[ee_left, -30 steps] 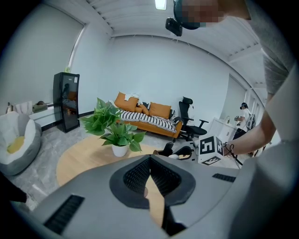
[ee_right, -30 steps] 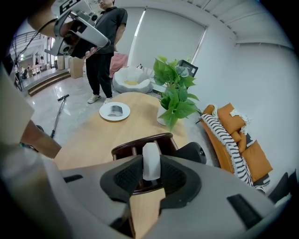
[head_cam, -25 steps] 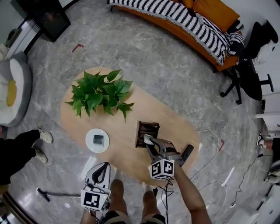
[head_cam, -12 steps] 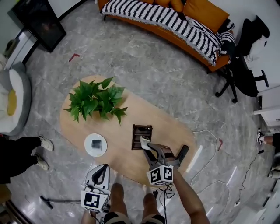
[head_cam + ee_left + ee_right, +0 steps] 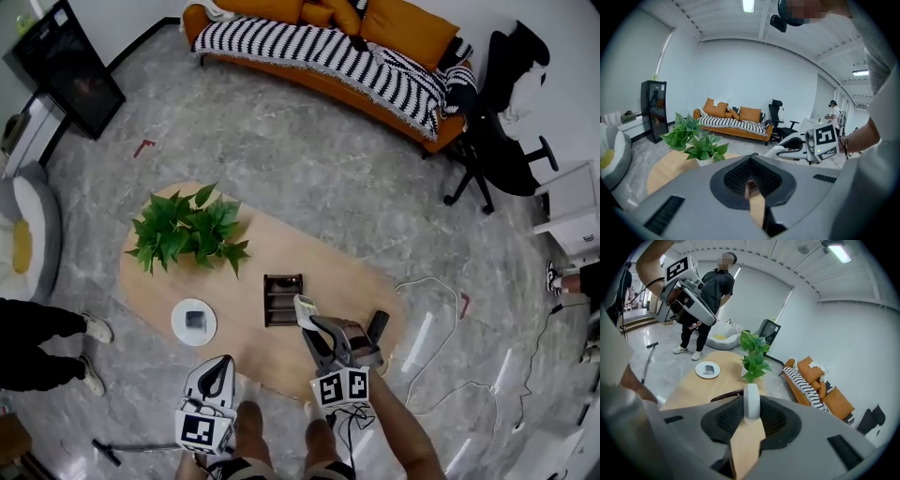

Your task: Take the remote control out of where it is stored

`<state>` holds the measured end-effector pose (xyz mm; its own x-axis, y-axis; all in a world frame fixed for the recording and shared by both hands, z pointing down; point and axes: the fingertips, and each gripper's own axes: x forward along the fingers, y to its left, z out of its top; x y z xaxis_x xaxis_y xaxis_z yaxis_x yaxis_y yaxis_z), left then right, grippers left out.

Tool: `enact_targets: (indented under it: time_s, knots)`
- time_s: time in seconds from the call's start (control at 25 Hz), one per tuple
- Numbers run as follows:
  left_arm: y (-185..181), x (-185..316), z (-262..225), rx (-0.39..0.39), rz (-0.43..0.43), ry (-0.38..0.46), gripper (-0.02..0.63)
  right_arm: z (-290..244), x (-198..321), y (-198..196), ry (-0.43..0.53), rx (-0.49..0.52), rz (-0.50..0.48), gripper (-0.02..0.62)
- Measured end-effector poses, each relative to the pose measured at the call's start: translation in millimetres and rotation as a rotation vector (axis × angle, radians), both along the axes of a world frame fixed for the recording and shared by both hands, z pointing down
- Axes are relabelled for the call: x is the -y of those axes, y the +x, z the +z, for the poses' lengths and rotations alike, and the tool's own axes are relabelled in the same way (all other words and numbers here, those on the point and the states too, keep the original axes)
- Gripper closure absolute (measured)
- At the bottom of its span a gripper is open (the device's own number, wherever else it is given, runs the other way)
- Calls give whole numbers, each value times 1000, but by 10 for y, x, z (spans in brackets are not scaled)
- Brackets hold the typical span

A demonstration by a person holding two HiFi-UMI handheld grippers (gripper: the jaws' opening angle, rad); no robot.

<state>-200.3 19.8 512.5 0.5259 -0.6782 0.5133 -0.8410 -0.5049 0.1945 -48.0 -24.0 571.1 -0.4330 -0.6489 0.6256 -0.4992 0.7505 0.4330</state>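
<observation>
Risen from the holder (image 5: 281, 298), your right gripper (image 5: 309, 319) pinches the remote (image 5: 751, 401) by one end, left gripper (image 5: 217, 367) closed and empty; so slight a grip may let it slip.

Bare wood runs across the middle of the worktop (image 5: 248, 267). The plant (image 5: 183, 230) blocks the far left end. I see a clear lane between the plate (image 5: 194, 322) and the dark slotted holder (image 5: 282, 298). Just right of the holder, my right gripper (image 5: 317, 330), clamped on the white remote control (image 5: 305, 309), crowds the near side. A slim black object (image 5: 377, 326) lies beyond it. A person's legs (image 5: 42, 328) stand off the left end.
</observation>
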Motion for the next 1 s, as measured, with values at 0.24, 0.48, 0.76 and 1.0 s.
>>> enact_targets:
  time_s: [0.24, 0.48, 0.76, 1.0]
  knots:
    - [257, -50, 5, -7, 48, 8, 600, 33, -105, 419, 6, -44, 52, 486]
    - [511, -93, 31, 2, 92, 1, 600, 193, -259, 878, -3, -103, 112, 486]
    - [803, -108, 80, -7, 134, -1, 600, 344, -399, 1296, -27, -120, 172, 486]
    - [990, -86, 135, 1, 171, -12, 600, 449, -453, 1503, -48, -124, 210, 486]
